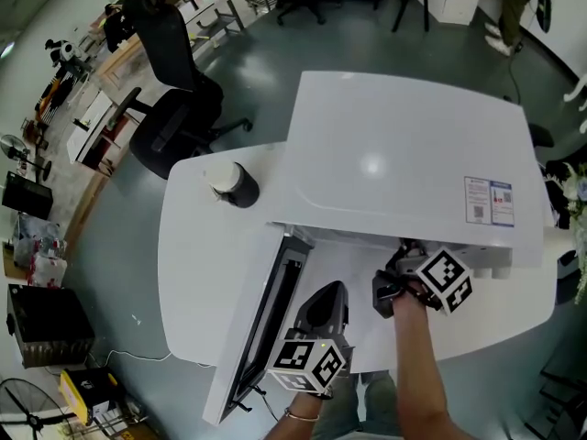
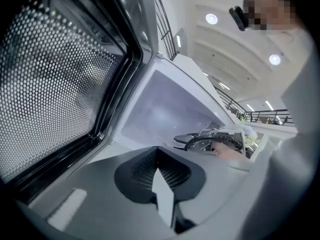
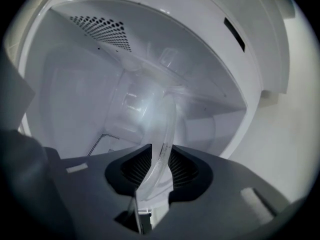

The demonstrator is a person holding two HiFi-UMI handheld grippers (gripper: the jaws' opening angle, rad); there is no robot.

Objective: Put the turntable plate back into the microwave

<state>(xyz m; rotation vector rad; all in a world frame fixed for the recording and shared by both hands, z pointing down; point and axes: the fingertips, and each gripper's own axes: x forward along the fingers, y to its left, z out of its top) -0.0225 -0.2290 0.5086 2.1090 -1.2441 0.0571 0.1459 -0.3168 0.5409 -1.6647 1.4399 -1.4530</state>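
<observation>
Open-plan office, black swivel chair [image 1: 171,117], cluttered desks [image 1: 99,110], grey floor [image 1: 119,255]

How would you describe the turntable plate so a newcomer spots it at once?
Start at the white microwave on the white table, its door swung open. In the right gripper view, inside its cavity, the turntable plate has its rim between the right tool's jaws. It is the only clear glass disc there; everything around it is opaque white wall.
</observation>
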